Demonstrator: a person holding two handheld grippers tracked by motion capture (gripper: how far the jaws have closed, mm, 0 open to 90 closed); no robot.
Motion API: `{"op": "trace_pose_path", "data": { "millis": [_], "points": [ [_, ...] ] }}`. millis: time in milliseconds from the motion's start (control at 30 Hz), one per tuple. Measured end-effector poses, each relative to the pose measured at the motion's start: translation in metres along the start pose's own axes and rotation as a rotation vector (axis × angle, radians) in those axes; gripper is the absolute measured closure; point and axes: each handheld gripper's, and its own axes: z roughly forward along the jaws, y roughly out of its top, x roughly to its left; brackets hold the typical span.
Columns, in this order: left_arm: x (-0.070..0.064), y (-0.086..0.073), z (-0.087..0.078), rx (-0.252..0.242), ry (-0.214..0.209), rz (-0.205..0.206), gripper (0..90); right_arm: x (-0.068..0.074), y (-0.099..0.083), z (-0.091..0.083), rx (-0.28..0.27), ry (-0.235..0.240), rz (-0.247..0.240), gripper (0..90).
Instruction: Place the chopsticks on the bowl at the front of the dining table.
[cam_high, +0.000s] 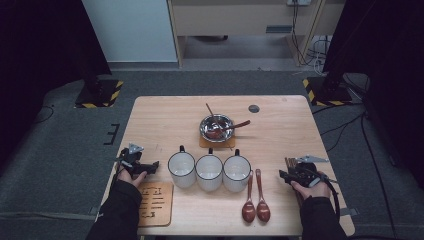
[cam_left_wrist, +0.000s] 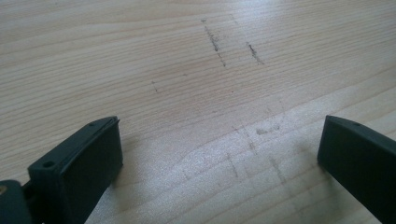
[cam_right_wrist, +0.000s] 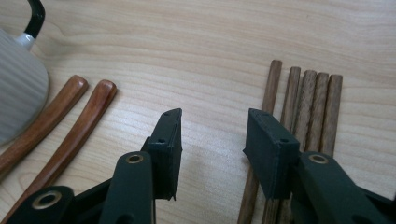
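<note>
Wooden chopsticks (cam_right_wrist: 308, 107), 5 just beside the right gripper (cam_right_wrist: 212, 128), are light, stiff and slippery; we grip 1 mid-shaft. Both grippers gape, holding nothing.

Chopsticks (cam_right_wrist: 303, 135): lower ends hidden behind right gripper (cam_right_wrist: 212, 140) jaw and cut by bottom edge in right gripper view; in high view mostly covered by the gripper, count unclear there. Mug (cam_right_wrist: 18, 93) blurred, cut off at left edge. Bowl (cam_high: 216, 127) contents too small to tell.
</note>
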Motion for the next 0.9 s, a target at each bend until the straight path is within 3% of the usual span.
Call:
{"op": "trace_pose_path", "data": {
  "millis": [633, 900],
  "points": [
    [0.0, 0.0, 0.0, 0.0, 0.0, 0.0, 0.0, -0.0026, -0.0014, 0.001, 0.017, -0.032, -0.019, 57.0],
    [0.0, 0.0, 0.0, 0.0, 0.0, 0.0, 0.0, 0.0018, -0.001, 0.0018, 0.039, -0.036, -0.035, 69.0]
  ]
}}
